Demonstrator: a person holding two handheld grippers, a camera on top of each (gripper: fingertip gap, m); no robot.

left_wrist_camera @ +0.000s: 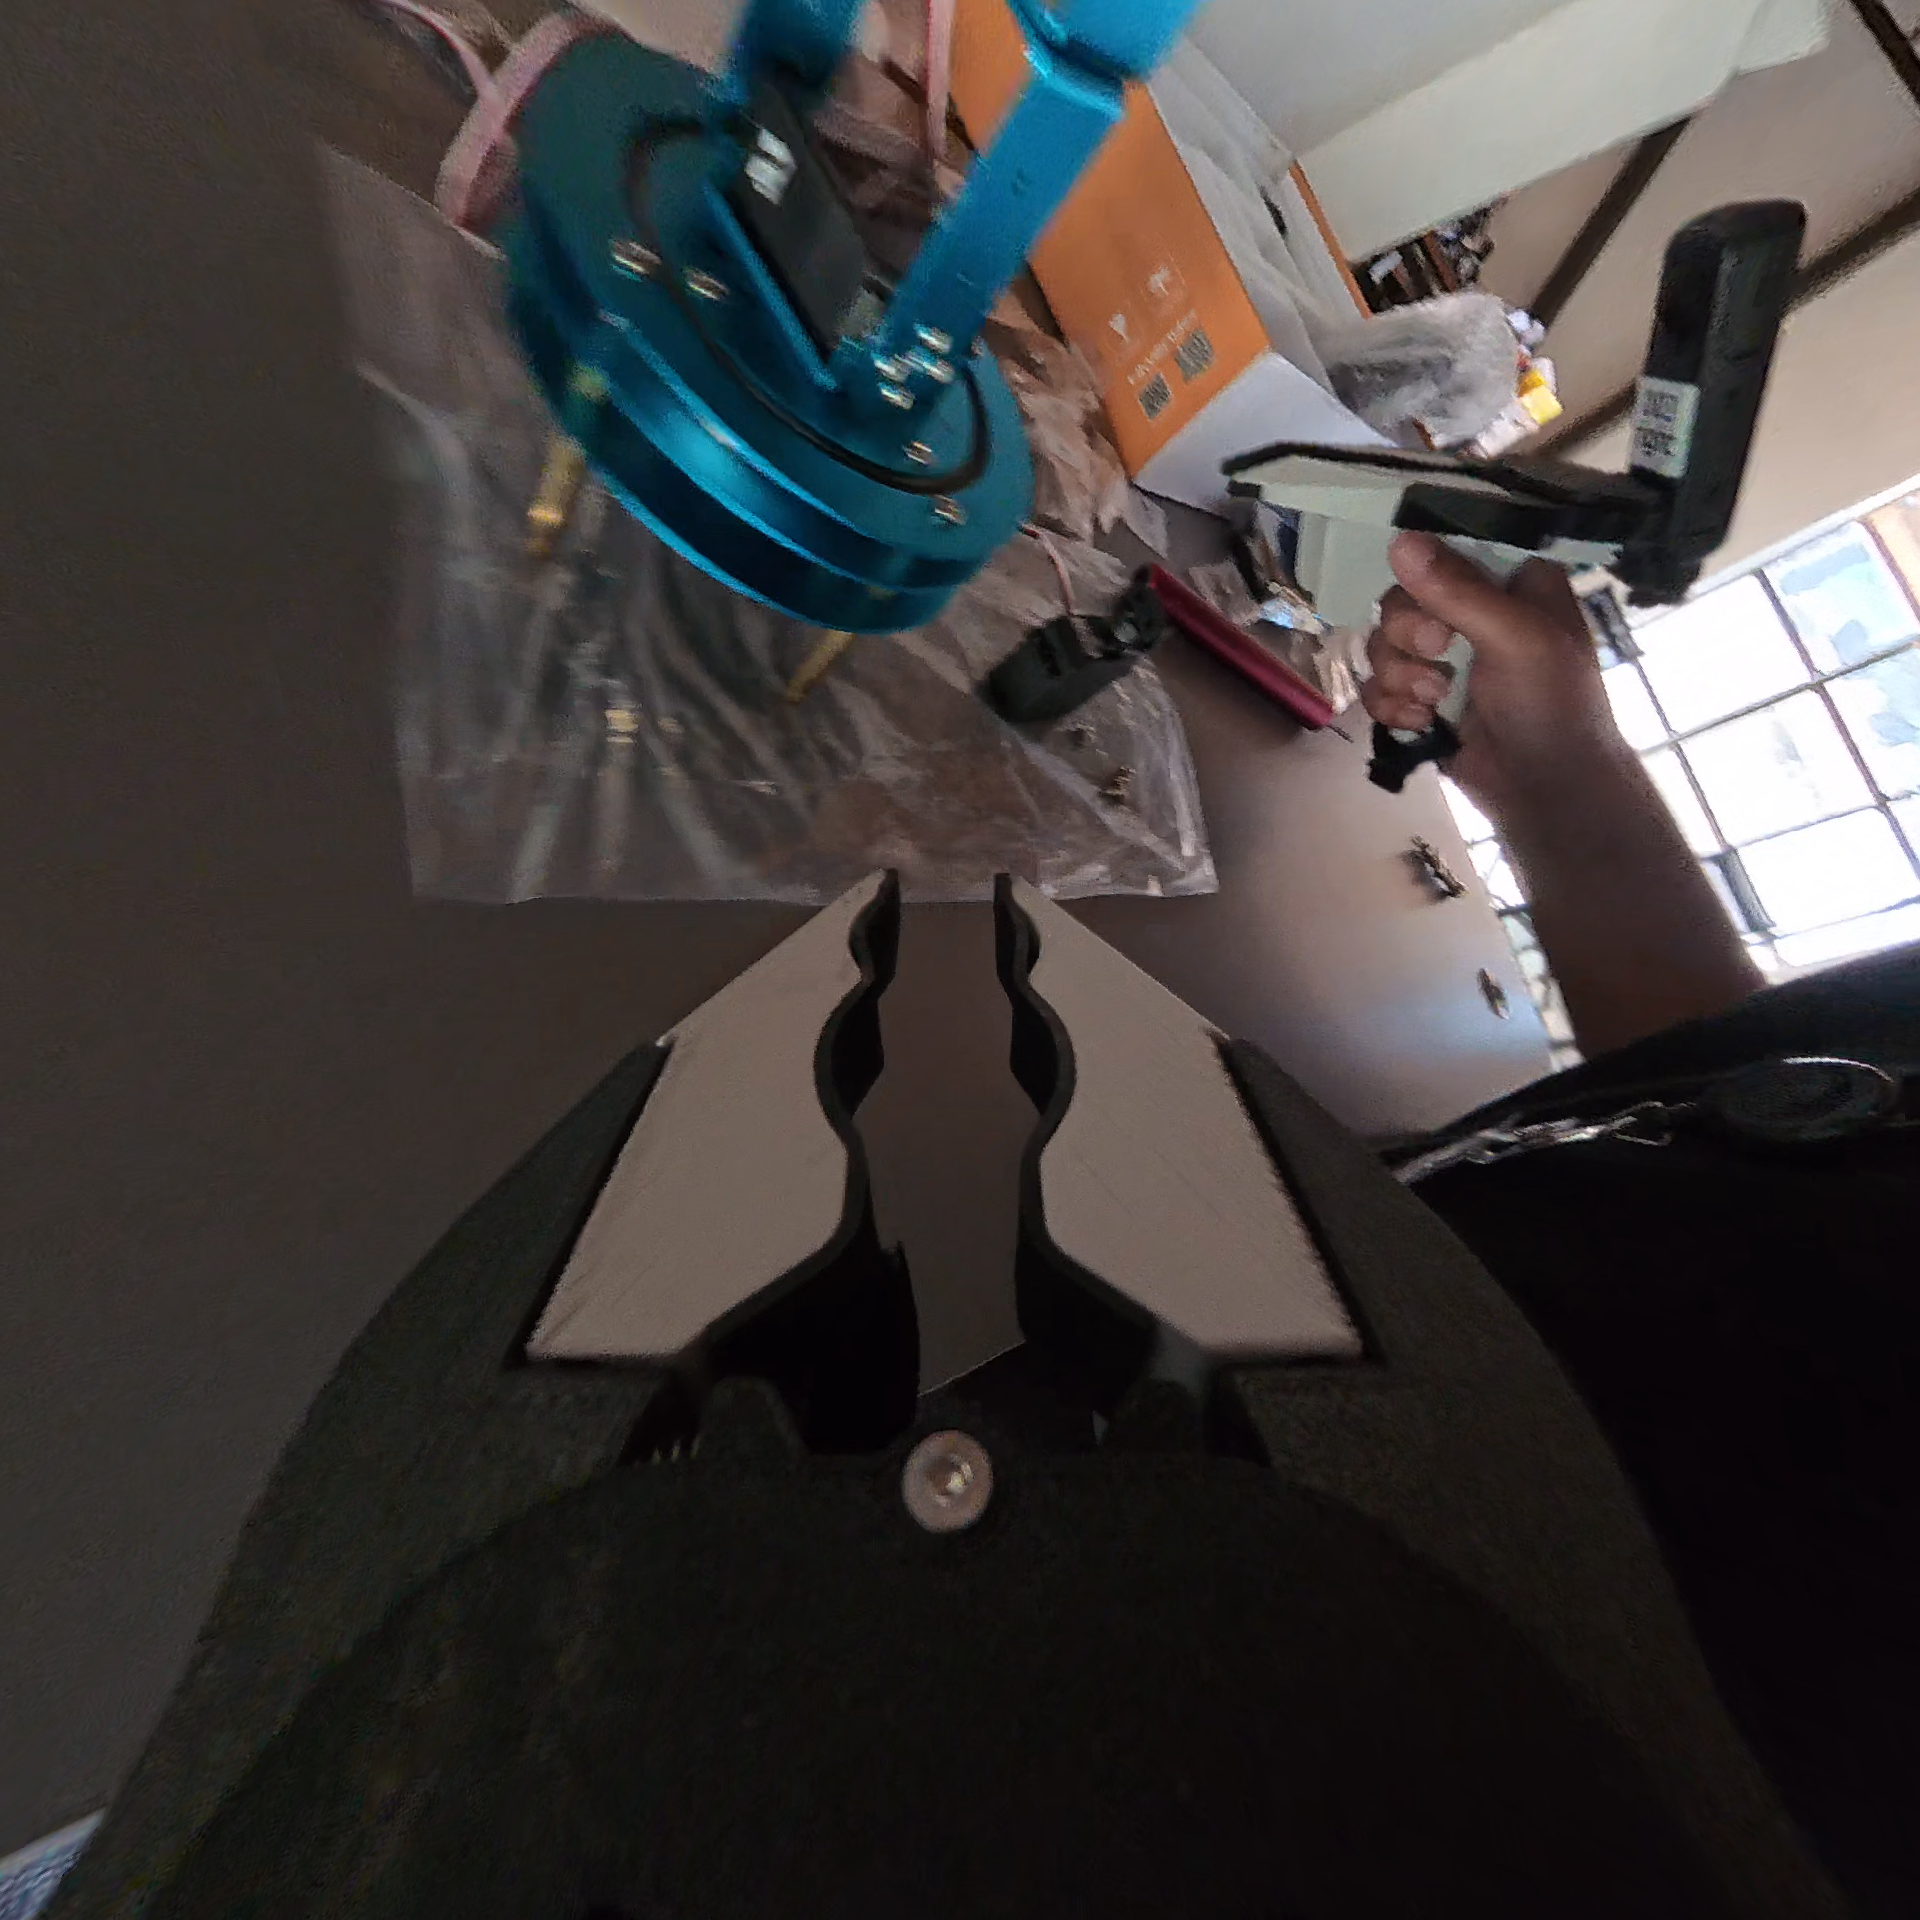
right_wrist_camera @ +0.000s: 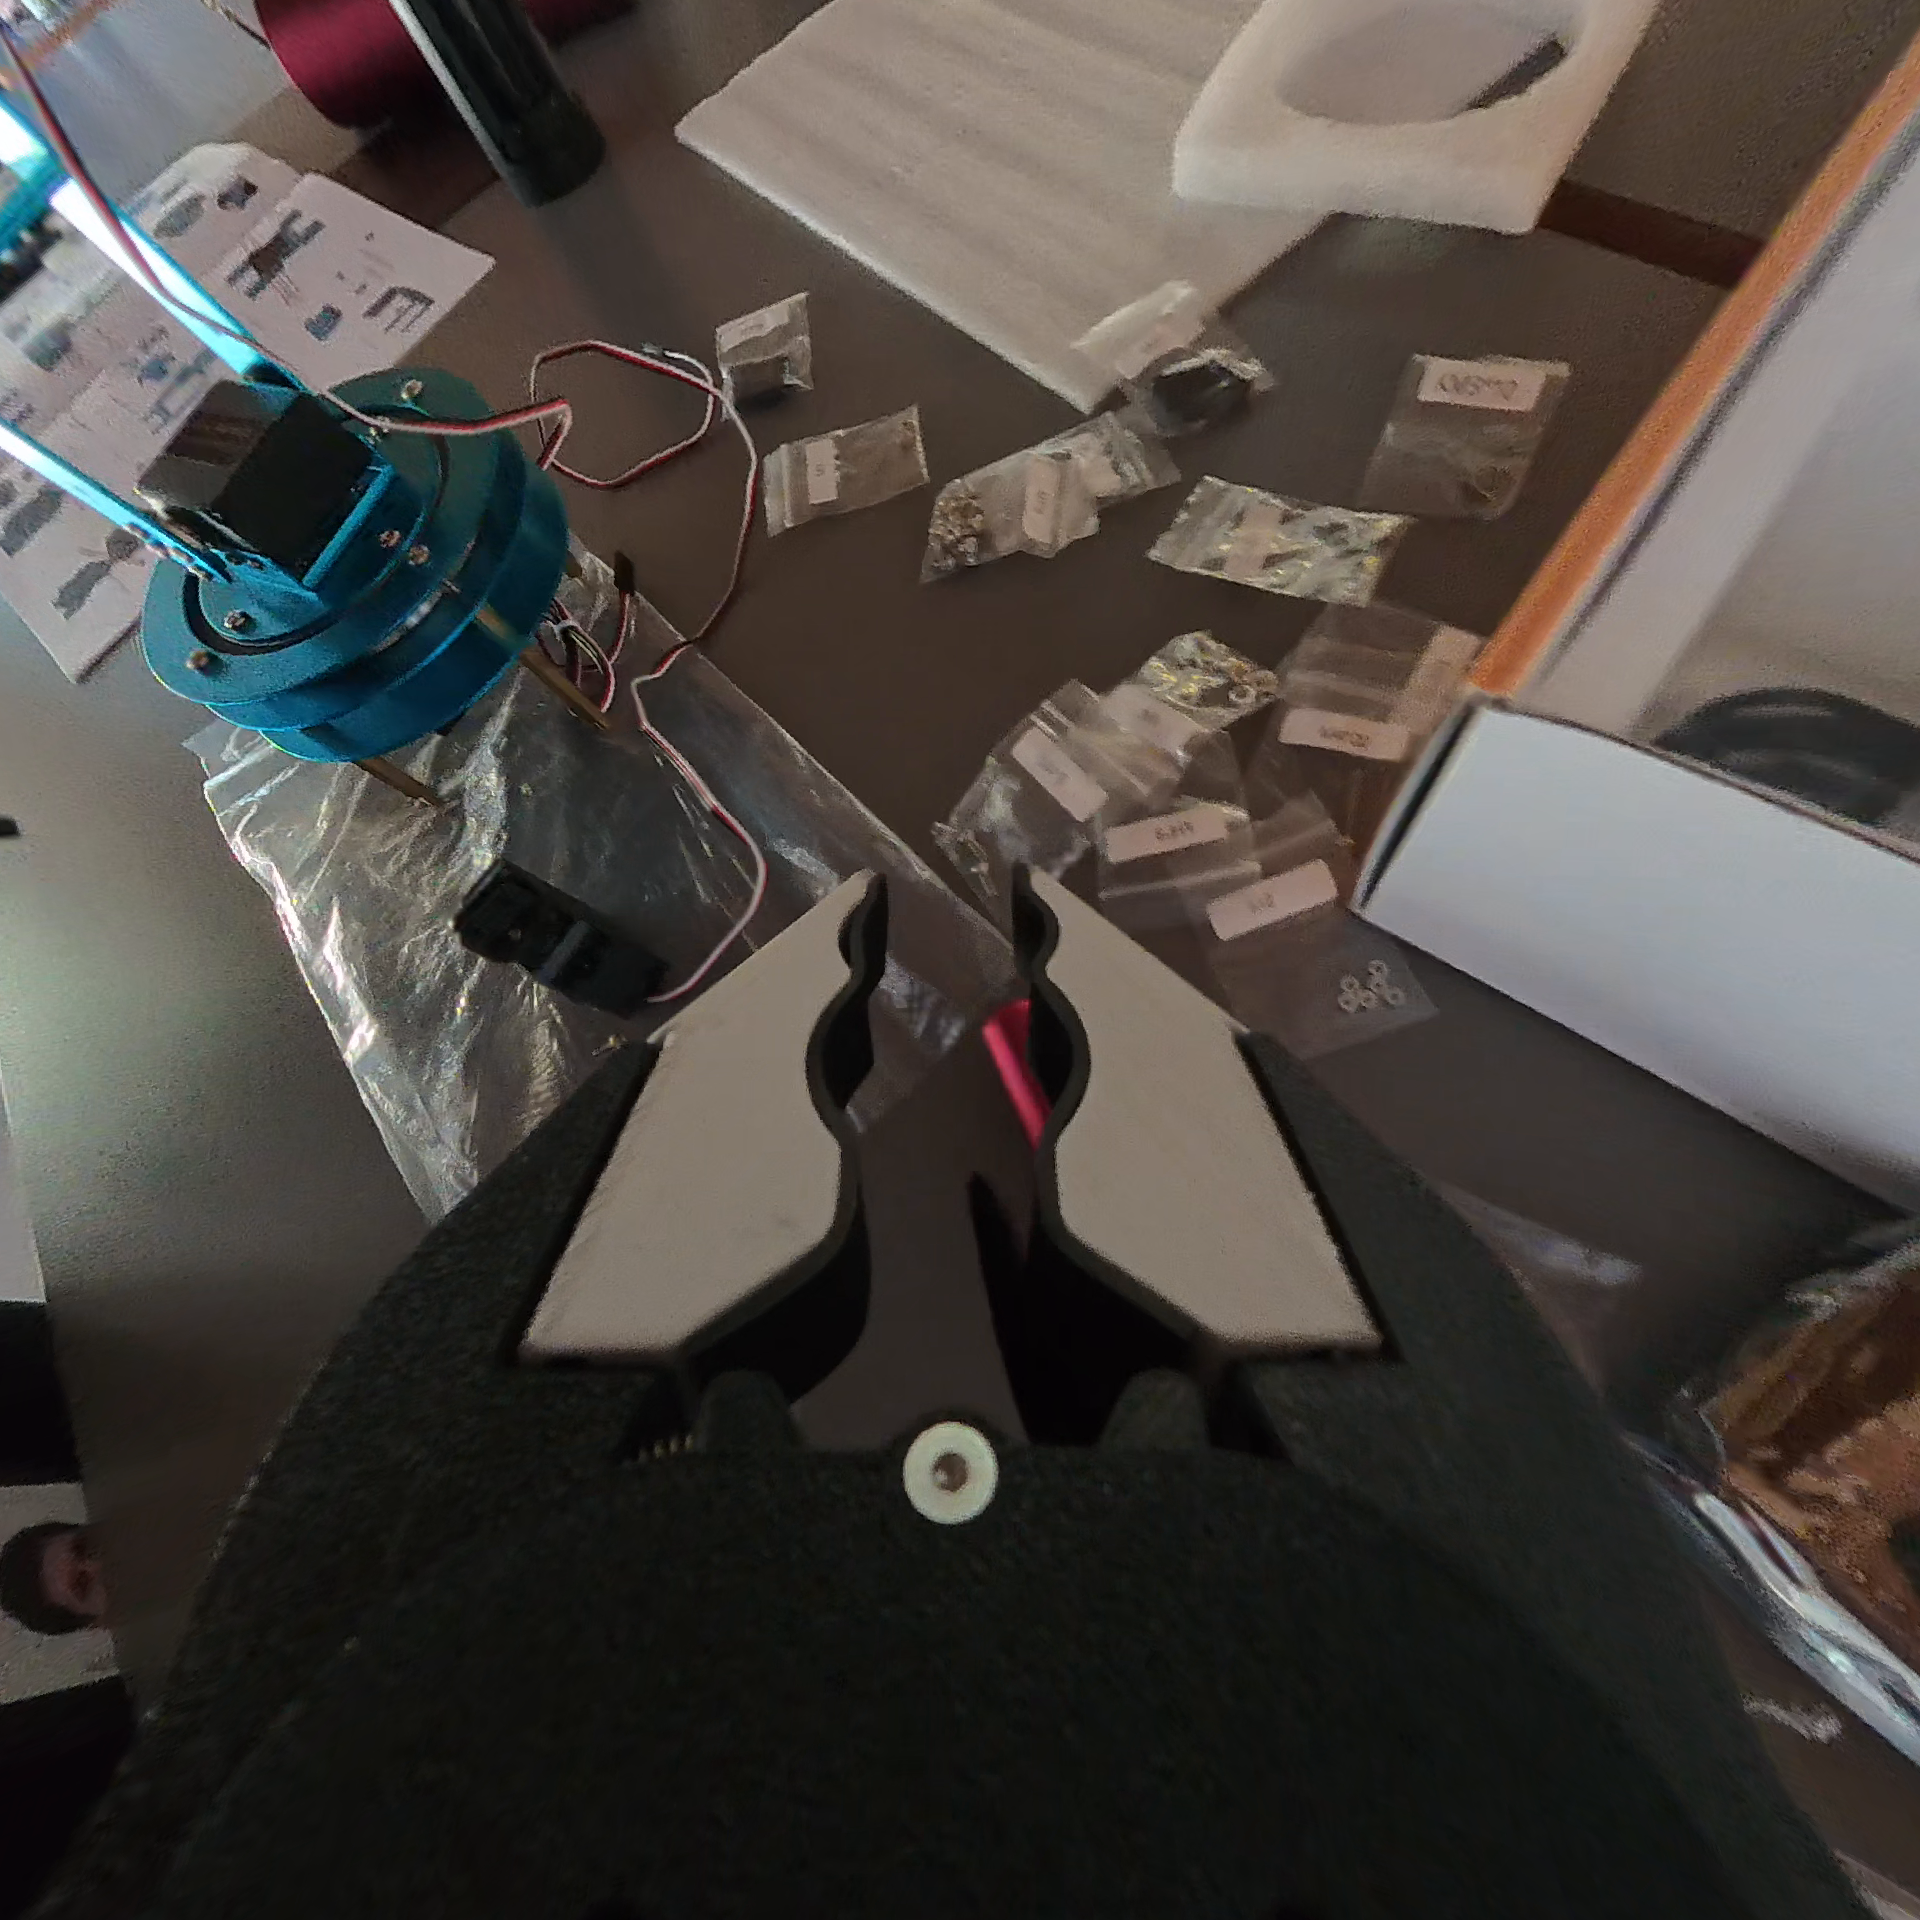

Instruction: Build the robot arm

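Observation:
My left gripper (left_wrist_camera: 945, 888) is open a little and empty, held over the dark table short of a clear plastic bag (left_wrist_camera: 727, 779). A blue round metal base with a black servo and blue arms (left_wrist_camera: 769, 395) stands on brass legs on that bag, ahead and to the left. My right gripper (right_wrist_camera: 948, 888) is open a little and holds nothing; a pink rod (right_wrist_camera: 1013, 1070) shows through its gap, lying below. A loose black servo (right_wrist_camera: 561, 945) with red and white wires lies to its left. The blue base (right_wrist_camera: 343, 582) stands farther left. The right gripper (left_wrist_camera: 1262, 473), held by a hand, also shows in the left wrist view.
Several small labelled plastic bags of hardware (right_wrist_camera: 1268, 540) are scattered ahead of the right gripper. A white and orange box (right_wrist_camera: 1662, 935) stands to the right. A foam sheet (right_wrist_camera: 987, 156), a foam ring (right_wrist_camera: 1382, 114), a printed sheet (right_wrist_camera: 260, 312) and a dark cylinder (right_wrist_camera: 520, 94) lie farther back. The left gripper's tips are roughly 30 cm from the right gripper's.

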